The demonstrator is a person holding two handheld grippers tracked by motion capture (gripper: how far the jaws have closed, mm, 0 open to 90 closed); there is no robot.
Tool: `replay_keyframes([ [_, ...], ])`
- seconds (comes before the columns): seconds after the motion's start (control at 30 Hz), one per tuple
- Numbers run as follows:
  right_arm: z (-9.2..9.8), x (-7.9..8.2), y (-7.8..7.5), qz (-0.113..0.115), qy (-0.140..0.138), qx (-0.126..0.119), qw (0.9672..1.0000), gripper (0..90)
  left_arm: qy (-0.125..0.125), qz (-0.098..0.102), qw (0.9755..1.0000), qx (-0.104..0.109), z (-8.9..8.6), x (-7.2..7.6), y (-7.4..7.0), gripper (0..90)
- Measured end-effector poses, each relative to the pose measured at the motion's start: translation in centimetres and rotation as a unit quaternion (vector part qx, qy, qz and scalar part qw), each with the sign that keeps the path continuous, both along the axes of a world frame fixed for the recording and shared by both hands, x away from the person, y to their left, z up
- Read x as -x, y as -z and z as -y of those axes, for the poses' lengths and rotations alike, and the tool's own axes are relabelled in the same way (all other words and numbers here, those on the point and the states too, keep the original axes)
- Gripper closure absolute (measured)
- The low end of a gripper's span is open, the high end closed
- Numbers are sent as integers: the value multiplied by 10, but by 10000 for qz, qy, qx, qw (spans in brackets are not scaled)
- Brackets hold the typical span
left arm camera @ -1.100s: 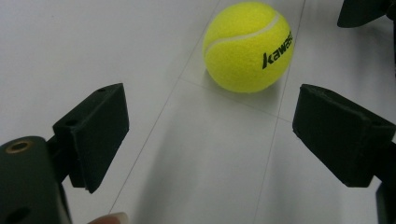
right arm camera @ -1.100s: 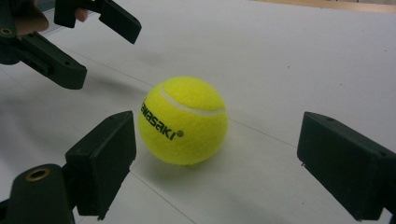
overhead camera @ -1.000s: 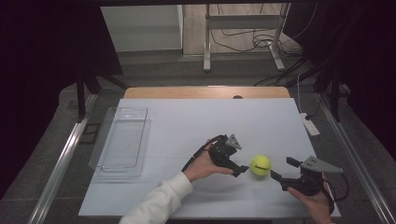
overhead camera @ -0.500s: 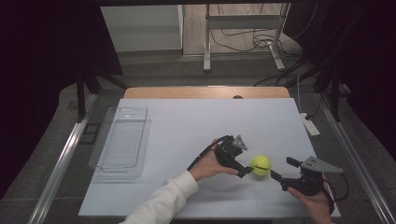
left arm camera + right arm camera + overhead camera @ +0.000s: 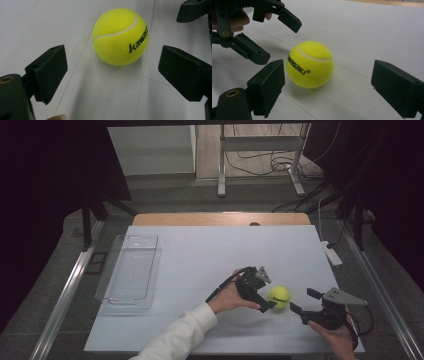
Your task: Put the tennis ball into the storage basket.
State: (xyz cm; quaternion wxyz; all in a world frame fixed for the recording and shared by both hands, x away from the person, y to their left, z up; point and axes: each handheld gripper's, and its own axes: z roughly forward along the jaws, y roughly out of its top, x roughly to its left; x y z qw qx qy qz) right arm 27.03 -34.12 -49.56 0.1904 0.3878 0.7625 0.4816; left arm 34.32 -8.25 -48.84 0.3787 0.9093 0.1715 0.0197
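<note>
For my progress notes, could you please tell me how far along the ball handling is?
Done: nothing visibly placed. In hand: the tennis ball rests on the table, ungripped; the left gripper, jaws just opening, and the right gripper both stand open beside it. Left: gripping it.

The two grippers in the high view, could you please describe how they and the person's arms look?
Both are black with two blocky jaws. The left gripper trails a black cable; its arm wears a white sleeve. The right gripper carries a grey three-cornered plate and a black cable.
</note>
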Motion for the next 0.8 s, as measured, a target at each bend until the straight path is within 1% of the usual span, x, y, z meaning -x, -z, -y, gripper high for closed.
replay_keyframes([
  [0.17,0,0,0,-7,-3,5,10000,117,46,12,10000,8,2,0,1,90],
  [0.3,0,0,0,-4,-4,-1,10000,116,12,15,10000,5,4,-1,2,87],
  [0.43,-1,0,0,-6,-5,0,10000,116,-53,37,10000,-26,6,-2,3,66],
  [0.5,-1,0,0,-2,-11,-5,10000,117,-37,69,9999,-71,7,-3,3,65],
  [0.53,-1,0,0,-2,-12,-7,10000,117,-54,53,10000,-47,7,-3,4,62],
  [0.6,-1,0,0,-3,-11,-10,10000,117,-38,47,10000,-67,8,-4,4,62],
  [0.73,0,0,0,-6,-6,-15,10000,116,71,11,10000,-10,14,-5,5,60],
  [0.8,0,0,0,-4,-7,-16,10000,116,110,24,9999,27,17,-4,5,61],
])
